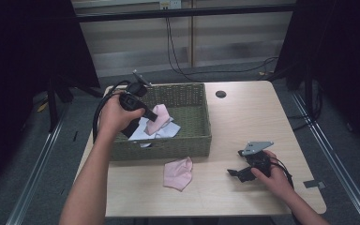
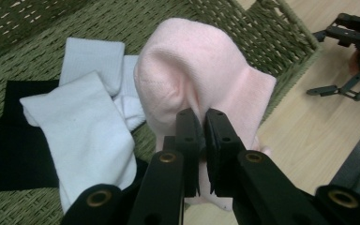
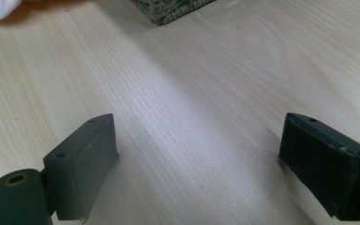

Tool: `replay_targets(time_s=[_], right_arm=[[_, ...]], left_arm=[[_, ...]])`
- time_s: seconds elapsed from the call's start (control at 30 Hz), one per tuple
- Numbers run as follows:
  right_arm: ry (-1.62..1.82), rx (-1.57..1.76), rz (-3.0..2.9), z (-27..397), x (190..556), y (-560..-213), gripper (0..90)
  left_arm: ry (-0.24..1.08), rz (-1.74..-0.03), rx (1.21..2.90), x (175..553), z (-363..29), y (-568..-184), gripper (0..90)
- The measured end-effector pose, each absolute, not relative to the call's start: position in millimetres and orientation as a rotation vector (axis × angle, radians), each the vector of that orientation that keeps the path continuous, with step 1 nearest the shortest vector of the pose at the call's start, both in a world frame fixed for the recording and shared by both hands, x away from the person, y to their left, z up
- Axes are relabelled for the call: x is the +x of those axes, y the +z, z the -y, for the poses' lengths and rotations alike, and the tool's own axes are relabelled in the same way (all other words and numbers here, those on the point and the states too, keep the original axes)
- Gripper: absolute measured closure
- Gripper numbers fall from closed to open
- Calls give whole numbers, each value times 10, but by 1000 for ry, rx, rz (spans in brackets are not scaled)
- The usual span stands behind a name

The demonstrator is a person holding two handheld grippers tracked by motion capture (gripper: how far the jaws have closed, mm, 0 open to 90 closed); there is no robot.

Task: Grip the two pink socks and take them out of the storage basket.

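Pink sock (image 2: 201, 79) hangs pinched in the closed left tongs (image 2: 202, 136) above the wicker basket (image 1: 187, 145), hiding part of the white socks (image 2: 89, 126) inside. Second pink sock (image 1: 178, 172) lies on the desk (image 1: 243, 117). Right tongs (image 3: 197, 164) rest wide open, empty.

Both handheld tools are the same matte black build. The left gripper (image 2: 200, 136) has two flat rectangular jaw pads with small screw holes, on black link arms with brass-coloured pivot bushings (image 2: 167, 157), plus a thick black cable (image 1: 97, 112) looping off its body. The right gripper (image 3: 199, 164) has chunky black block pads, slightly scuffed, and a grey three-cornered plate (image 1: 257, 147) on top. Forearms are bare, no sleeves in the high view.
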State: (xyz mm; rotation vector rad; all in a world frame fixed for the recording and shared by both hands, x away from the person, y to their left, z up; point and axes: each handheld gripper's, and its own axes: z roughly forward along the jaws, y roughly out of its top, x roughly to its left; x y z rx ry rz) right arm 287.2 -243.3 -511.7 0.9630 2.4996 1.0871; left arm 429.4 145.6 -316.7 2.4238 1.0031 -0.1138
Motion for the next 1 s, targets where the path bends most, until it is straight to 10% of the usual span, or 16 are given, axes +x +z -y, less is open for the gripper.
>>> replay_targets(time_s=[1.0], right_arm=[[1086,969,-2502,2432,2869,-5117,107]], left_arm=[[-169,-872,2472,3892,-1347,-3091,843]])
